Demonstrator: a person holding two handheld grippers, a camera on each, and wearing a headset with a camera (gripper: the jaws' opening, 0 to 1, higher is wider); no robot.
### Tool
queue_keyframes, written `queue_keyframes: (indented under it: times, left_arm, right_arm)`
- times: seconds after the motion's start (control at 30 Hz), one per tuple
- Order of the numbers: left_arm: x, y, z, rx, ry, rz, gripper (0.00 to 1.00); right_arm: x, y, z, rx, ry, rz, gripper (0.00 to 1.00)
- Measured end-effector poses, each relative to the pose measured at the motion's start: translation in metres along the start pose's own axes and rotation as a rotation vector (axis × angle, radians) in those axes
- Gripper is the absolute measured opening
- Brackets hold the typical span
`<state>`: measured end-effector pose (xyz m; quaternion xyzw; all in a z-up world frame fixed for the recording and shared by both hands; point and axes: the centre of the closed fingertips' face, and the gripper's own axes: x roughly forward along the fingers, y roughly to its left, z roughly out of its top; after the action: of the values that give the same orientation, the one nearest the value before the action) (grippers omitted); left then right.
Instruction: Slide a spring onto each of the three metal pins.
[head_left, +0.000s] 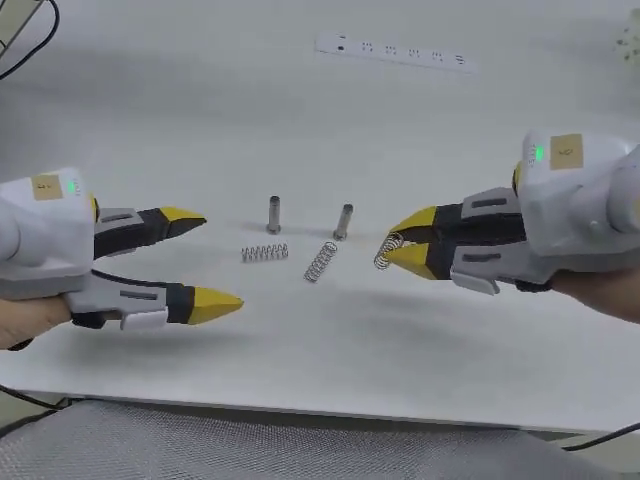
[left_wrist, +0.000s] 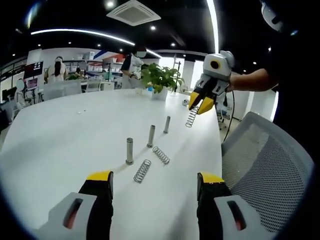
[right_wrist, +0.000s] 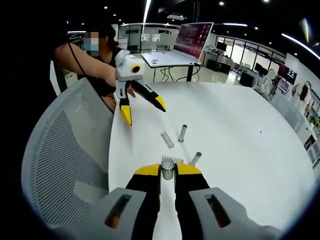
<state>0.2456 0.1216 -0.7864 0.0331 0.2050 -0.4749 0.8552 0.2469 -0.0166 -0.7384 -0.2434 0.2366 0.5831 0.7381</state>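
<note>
1. On the white tabletop (head_left: 300, 340), 3 short metal pins (left_wrist: 151, 135) stand upright in a row. They are smooth grey cylinders with a dull shine.
2. Near the pins' bases, 2 loose springs (head_left: 264, 253) lie flat. They are thin, silvery wire coils, each about as long as a pin.
3. Between the yellow tips of the right gripper (head_left: 392, 245), a third spring (right_wrist: 168, 167) is pinched across its coils, with the jaws nearly closed, near the end of the row.
4. Across from it, the left gripper (head_left: 208, 258) has its jaws spread wide and holds nothing.
</note>
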Motion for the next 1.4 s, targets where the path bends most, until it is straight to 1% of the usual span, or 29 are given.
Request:
queue_keyframes:
  times: [0.3, 0.5, 0.63, 0.87, 0.93, 1.23, 1.4]
  left_arm:
    - [0.001, 0.003, 0.0, -0.024, -0.003, 0.018, 0.82]
    - [-0.001, 0.004, -0.001, -0.032, -0.003, 0.025, 0.85]
    - [-0.001, 0.004, 0.0, -0.042, -0.008, 0.029, 0.9]
    - [-0.001, 0.005, 0.001, -0.058, -0.016, 0.036, 0.93]
    - [-0.001, 0.005, 0.0, -0.054, -0.013, 0.039, 0.94]
    - [-0.001, 0.007, 0.0, -0.057, -0.009, 0.041, 0.95]
    - [-0.001, 0.006, 0.0, -0.055, -0.006, 0.041, 0.95]
  right_arm:
    - [-0.009, -0.006, -0.008, 0.021, 0.01, -0.029, 0.07]
    - [-0.011, -0.007, -0.011, 0.033, 0.01, -0.038, 0.07]
    - [-0.013, -0.009, -0.012, 0.04, 0.008, -0.047, 0.07]
    - [-0.017, -0.013, -0.015, 0.046, 0.013, -0.058, 0.07]
    - [-0.018, -0.015, -0.017, 0.046, 0.018, -0.063, 0.07]
    - [-0.022, -0.02, -0.024, 0.057, 0.026, -0.077, 0.07]
    - [-0.027, -0.027, -0.025, 0.062, 0.021, -0.102, 0.07]
